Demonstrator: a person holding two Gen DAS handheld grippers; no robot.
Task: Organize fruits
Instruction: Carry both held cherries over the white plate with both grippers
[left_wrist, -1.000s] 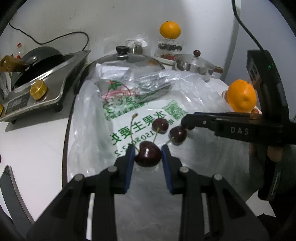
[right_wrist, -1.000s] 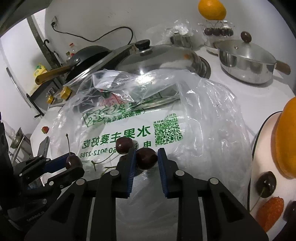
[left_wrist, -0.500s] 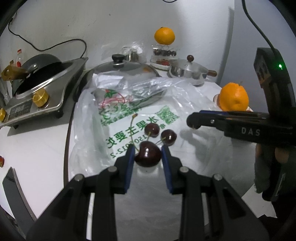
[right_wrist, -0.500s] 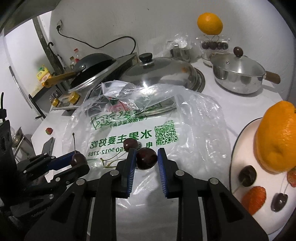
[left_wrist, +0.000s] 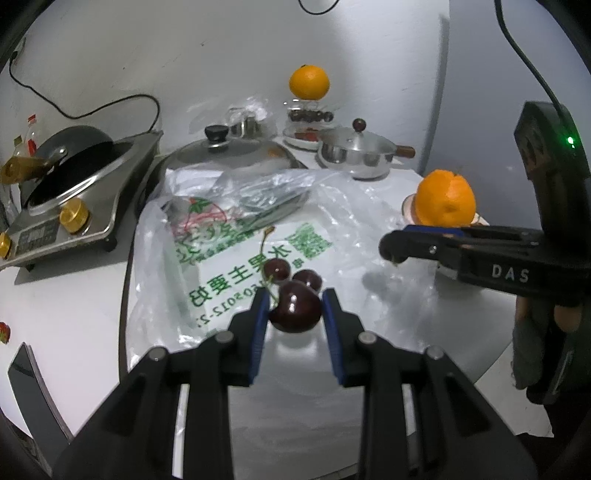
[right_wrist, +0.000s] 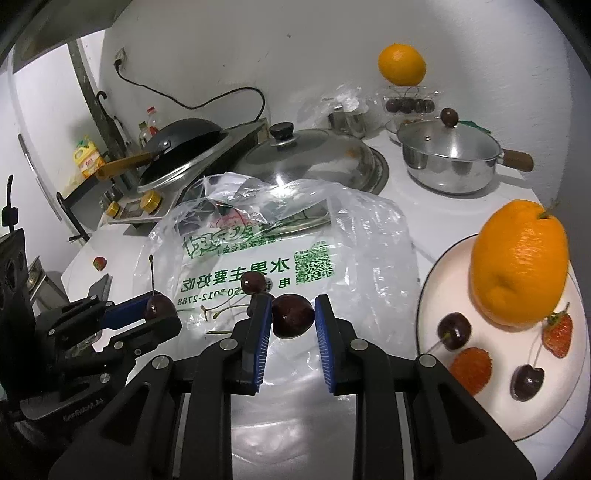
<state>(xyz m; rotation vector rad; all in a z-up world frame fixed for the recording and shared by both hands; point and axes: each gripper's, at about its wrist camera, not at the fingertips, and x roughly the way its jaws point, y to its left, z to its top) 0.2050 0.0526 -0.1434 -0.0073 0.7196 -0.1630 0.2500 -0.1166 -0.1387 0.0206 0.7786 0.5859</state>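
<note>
dark cherry in left gripper, another cherry in right gripper

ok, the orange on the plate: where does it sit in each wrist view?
Left wrist: orange at mid right, just above the right gripper; its plate is mostly hidden.
Right wrist: orange large at the right edge, on the plate with cherries and strawberries.
Shared landmark: the steel pot with the wooden handle, behind the orange in both.
</note>
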